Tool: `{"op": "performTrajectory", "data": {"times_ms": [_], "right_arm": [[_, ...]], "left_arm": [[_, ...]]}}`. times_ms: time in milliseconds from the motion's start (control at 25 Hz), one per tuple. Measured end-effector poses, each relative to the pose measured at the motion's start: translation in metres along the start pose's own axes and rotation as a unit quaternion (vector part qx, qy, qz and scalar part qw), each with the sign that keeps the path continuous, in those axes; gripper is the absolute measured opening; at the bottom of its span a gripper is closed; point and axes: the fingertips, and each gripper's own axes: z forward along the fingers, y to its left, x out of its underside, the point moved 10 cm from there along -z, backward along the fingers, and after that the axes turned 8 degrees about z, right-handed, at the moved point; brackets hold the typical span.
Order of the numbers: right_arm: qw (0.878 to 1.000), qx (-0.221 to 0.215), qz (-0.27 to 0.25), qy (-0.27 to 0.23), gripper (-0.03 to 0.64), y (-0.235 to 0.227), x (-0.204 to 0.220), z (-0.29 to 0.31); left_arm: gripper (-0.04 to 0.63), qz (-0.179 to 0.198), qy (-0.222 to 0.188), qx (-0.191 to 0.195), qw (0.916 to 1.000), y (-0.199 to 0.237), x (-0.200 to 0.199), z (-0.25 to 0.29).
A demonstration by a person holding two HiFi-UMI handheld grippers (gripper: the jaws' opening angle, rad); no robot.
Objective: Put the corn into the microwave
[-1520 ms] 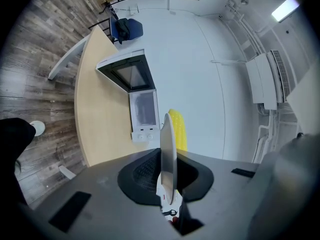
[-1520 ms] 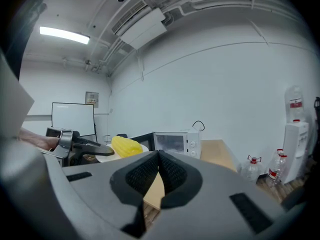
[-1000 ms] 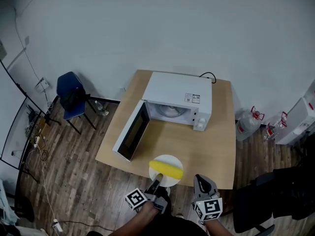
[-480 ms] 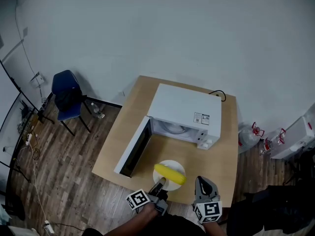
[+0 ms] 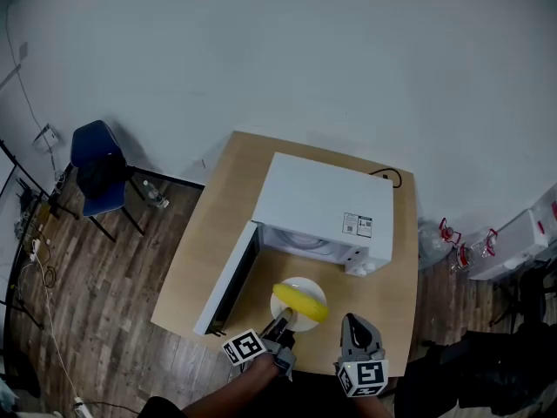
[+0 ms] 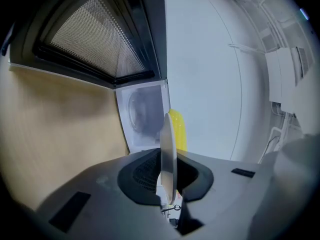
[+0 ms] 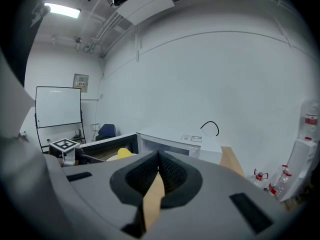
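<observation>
At the near edge of the wooden table [image 5: 218,207], I have the left gripper [image 5: 283,325] clamped on the closest rim of the white plate [image 5: 305,282]. The corn cob [image 5: 301,302] lies crosswise on top. Gripping the rim rather than the cob looks deliberate: the jaws never touch the food, and a level plate should keep the round cob from rolling off. In the left gripper view the plate [image 6: 167,154] shows edge-on between the pads, with the corn [image 6: 178,129] behind it and the microwave cavity [image 6: 142,114] straight ahead.

So the corn is not inside yet. It sits on the plate just in front of the white microwave [image 5: 322,203], and the plate seems lifted clear of the tabletop. The door [image 5: 228,284] is swung wide to the left, which leaves the opening free for a straight push in.

My right gripper [image 5: 353,322] hangs off to the right with its jaws together on nothing. I judge it is parked there to stay out of the plate's path.

As for writing, a label [image 5: 357,225] sits on the microwave's top near the front right corner, but its print is too small to read. A wall notice [image 7: 80,80] above the whiteboard [image 7: 59,109] is equally illegible. The gripper cubes carry only black-and-white square patterns.
</observation>
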Motion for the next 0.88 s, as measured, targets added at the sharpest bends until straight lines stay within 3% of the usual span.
{"op": "performTrajectory", "data": {"times_ms": [440,680,880], "right_arm": [[0.999,-0.027,0.037,-0.002,0.06,-0.024,-0.001,0.047],[0.998,-0.041,0.033,0.019,0.06,-0.039,-0.002,0.081],[0.998,-0.044,0.041,0.025,0.06,-0.045,-0.006,0.1]], "left_arm": [[0.029,-0.02,-0.037,-0.007,0.9991,0.021,-0.023,0.054],[0.029,-0.037,-0.069,0.022,0.9967,0.037,-0.032,0.087],[0.029,-0.039,-0.066,0.002,0.9971,0.061,-0.041,0.108]]}}
